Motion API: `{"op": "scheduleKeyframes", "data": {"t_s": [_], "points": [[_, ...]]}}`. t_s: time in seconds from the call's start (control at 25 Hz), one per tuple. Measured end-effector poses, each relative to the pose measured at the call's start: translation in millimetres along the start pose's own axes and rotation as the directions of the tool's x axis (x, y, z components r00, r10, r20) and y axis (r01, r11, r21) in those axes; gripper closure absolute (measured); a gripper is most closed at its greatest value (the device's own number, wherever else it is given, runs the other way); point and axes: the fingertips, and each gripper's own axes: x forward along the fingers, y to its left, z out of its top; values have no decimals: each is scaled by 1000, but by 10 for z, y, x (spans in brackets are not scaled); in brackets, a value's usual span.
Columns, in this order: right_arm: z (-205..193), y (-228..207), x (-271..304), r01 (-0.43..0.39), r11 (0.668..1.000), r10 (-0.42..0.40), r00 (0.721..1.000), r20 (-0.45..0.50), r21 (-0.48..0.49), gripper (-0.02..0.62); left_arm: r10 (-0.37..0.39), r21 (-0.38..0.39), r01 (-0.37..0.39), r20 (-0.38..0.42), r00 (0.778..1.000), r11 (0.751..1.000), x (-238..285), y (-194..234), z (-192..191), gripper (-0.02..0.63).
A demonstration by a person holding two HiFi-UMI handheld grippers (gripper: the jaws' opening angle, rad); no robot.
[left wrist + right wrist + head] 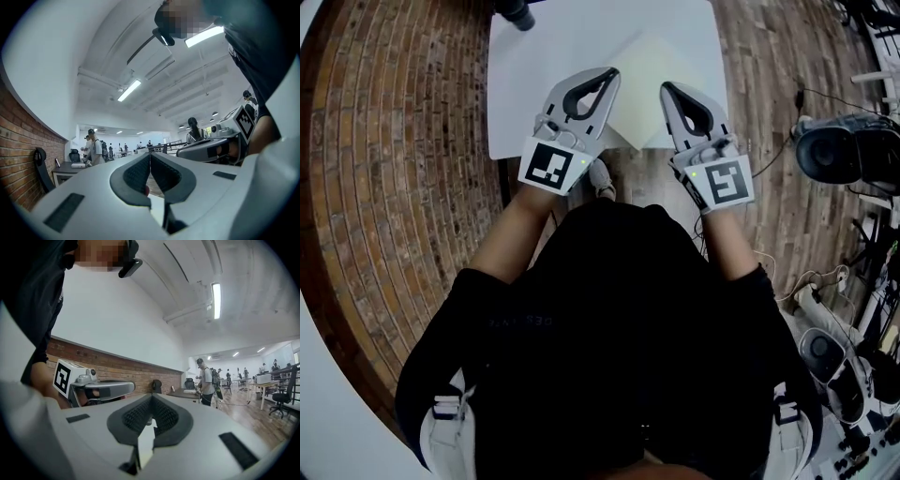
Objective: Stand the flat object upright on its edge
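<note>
Nothing of the task looks done yet. The flat object (pixel 661 89), a pale cream sheet, lies on the white surface (pixel 525 94) in the head view, towards its near right part. One corner points at the near edge. As far as that view shows it lies flat, with no edge lifted.

The left gripper (pixel 612 75) hangs over the near part of the surface, its tip close to the sheet's left side. The right gripper (pixel 667 88) is above the sheet's near right part. From straight overhead I cannot tell whether either one touches the sheet. Both gripper views look out level across the room and up at the ceiling, not down at the sheet, so the grippers seem to be raised and aimed away from it.

The left fingers (pixel 136 176) are clenched tip to tip with nothing between them. The right fingers (pixel 133 418) are the same: pressed together and empty.

So the whole job is left, by my reading. The grippers must tip down to the sheet and get one edge off the surface. The sheet then has to be raised onto the opposite edge, steadied there and let go so that it stands alone.
</note>
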Motion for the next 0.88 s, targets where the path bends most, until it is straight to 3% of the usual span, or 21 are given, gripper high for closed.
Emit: {"op": "scheduleKeyframes", "data": {"t_s": [0.56, 0.88], "points": [[-570, -346, 477, 202, 979, -193, 968, -160, 40, 588, -170, -83, 165, -60, 984, 983, 431, 439, -552, 586], [-999, -643, 481, 287, 955, -258, 931, -259, 80, 588, -218, -145, 190, -212, 953, 971, 664, 502, -1090, 586]]}}
